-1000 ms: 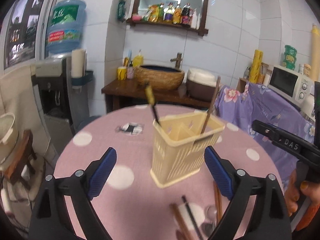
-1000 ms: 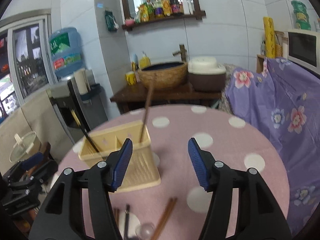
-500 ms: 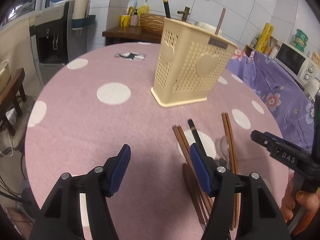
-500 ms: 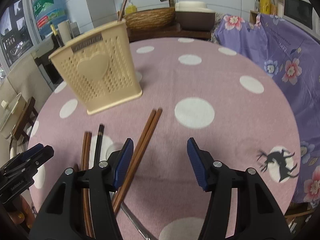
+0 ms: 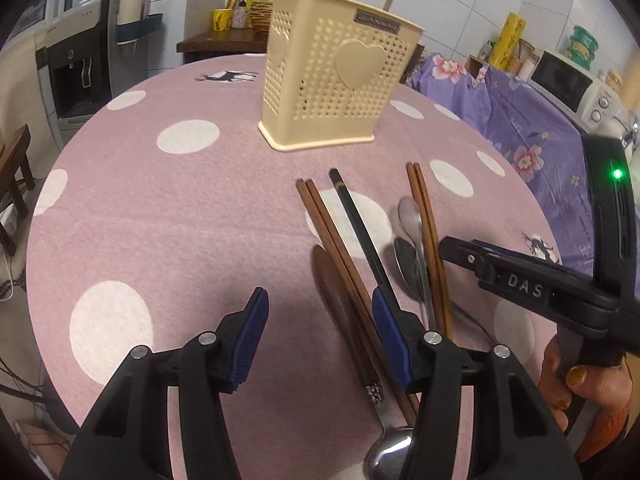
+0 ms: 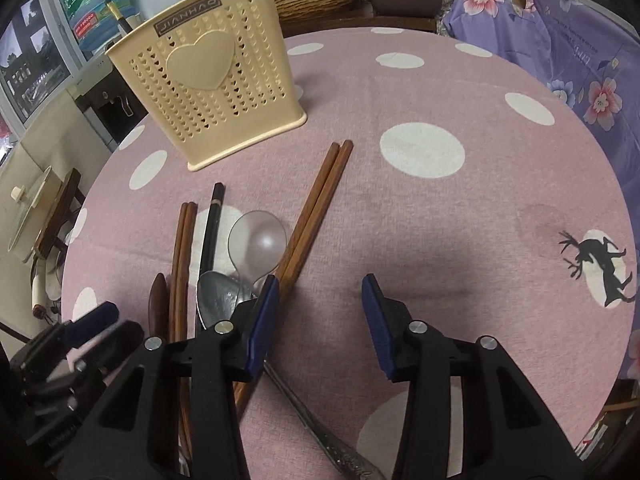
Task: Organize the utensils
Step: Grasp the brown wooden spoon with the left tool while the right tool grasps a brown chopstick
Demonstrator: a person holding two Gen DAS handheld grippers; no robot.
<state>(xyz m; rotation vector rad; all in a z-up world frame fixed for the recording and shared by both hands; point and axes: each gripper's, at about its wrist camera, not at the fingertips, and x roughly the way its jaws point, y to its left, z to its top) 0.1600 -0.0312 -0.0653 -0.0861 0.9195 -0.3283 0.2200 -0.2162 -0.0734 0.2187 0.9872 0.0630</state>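
Left wrist view: the left gripper (image 5: 318, 334) hangs low over the pink spotted desk (image 5: 192, 216), its jaws half spread and closing, with only bare cloth between the blue pads. Its right pad sits just beside the near ends of the left pair of brown chopsticks (image 5: 336, 240) and the black chopstick (image 5: 360, 228), so it looks lined up to take one of these, though it grips nothing yet.

The loose utensils lie in a fan with their far tips towards the cream basket (image 5: 336, 76), probably laid out that way so each can be picked up by the near end and lifted straight in. Two metal spoons (image 5: 412, 240) rest between the black chopstick and the right pair of brown chopsticks (image 5: 428, 236), and a dark wooden spoon (image 5: 332, 280) lies left of the left pair. The basket stands upright farther back on the desk, well apart from both grippers, with a black stick and a brown stick already poking out of its top.

In the right wrist view the right gripper (image 6: 318, 320) is also low, jaws partly spread and closing on nothing. Its left pad touches or overlaps the right pair of brown chopsticks (image 6: 316, 208); from this angle I cannot tell which. A clear plastic spoon (image 6: 258, 240) lies just left of that pair. My guess is each hand is going for its own chopsticks.
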